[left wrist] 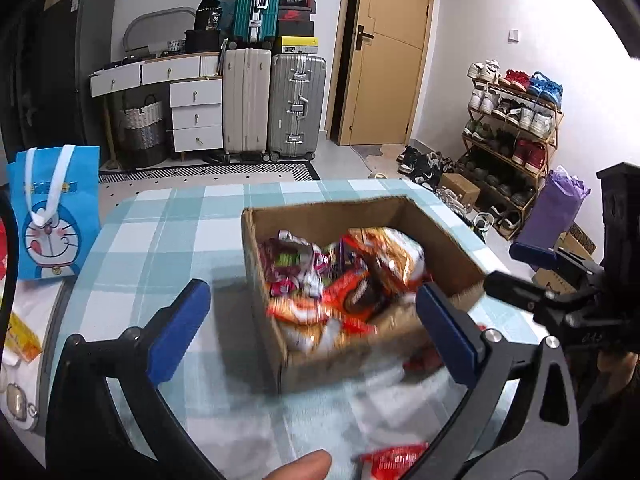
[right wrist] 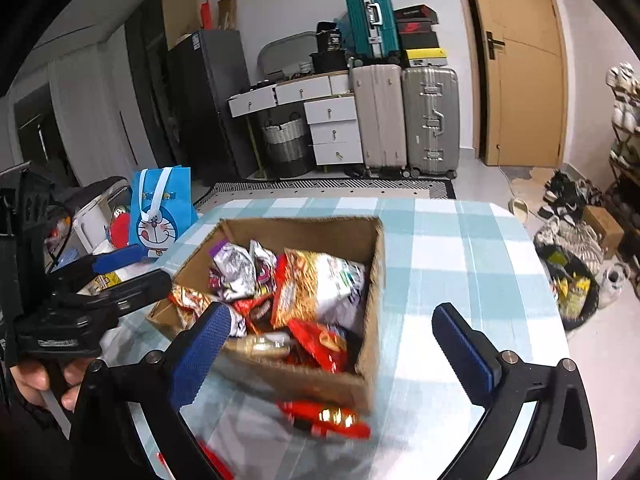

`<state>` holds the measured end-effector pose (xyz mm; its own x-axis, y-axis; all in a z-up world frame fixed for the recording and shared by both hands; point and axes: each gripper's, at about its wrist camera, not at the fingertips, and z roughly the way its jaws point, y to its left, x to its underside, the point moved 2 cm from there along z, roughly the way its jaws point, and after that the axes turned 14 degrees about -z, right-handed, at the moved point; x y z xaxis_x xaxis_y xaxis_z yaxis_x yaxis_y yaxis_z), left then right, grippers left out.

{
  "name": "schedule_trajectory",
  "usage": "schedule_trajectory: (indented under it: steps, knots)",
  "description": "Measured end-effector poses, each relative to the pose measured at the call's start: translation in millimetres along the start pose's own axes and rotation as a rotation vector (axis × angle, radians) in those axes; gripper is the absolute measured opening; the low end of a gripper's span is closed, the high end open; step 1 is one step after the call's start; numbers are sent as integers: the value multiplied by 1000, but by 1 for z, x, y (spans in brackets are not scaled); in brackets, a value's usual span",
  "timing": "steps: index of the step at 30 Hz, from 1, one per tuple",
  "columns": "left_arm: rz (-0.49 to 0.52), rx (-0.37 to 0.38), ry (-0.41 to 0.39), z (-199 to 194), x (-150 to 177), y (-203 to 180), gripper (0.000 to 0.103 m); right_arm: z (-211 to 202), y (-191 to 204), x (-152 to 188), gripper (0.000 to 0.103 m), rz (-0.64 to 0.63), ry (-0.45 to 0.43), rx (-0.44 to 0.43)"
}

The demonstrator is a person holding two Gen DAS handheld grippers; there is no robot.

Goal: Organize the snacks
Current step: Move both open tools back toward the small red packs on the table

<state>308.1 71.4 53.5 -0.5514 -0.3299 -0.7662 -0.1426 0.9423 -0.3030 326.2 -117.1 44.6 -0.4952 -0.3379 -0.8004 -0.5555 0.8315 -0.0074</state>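
Note:
A cardboard box (left wrist: 448, 240) (right wrist: 374, 280) full of snack packets (left wrist: 352, 276) (right wrist: 312, 292) stands on the table with the blue checked cloth (left wrist: 160, 240) (right wrist: 460, 248). A red snack packet (right wrist: 324, 418) lies on the cloth just in front of the box; it also shows in the left wrist view (left wrist: 394, 458). My left gripper (left wrist: 312, 328) is open and empty, over the box's near wall. My right gripper (right wrist: 338, 352) is open and empty, above the box's near right corner. Each gripper shows at the edge of the other's view.
A blue Doraemon bag (left wrist: 52, 208) (right wrist: 162, 212) stands at the table's left edge. Suitcases (left wrist: 276, 104), a drawer unit (left wrist: 196, 116) and a door (left wrist: 384, 52) are behind. A shoe rack (left wrist: 512, 128) stands at the right.

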Motion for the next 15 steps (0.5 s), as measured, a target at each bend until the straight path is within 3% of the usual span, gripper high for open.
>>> schedule_trajectory:
  steps: [7, 15]
  knots:
    - [-2, -37, 0, -37, 36, 9, 102, -27, 6, 27, 102, 34, -11, -12]
    - [14, -60, 46, -47, 82, 13, 102, -43, 18, 59, 102, 30, 20, -24]
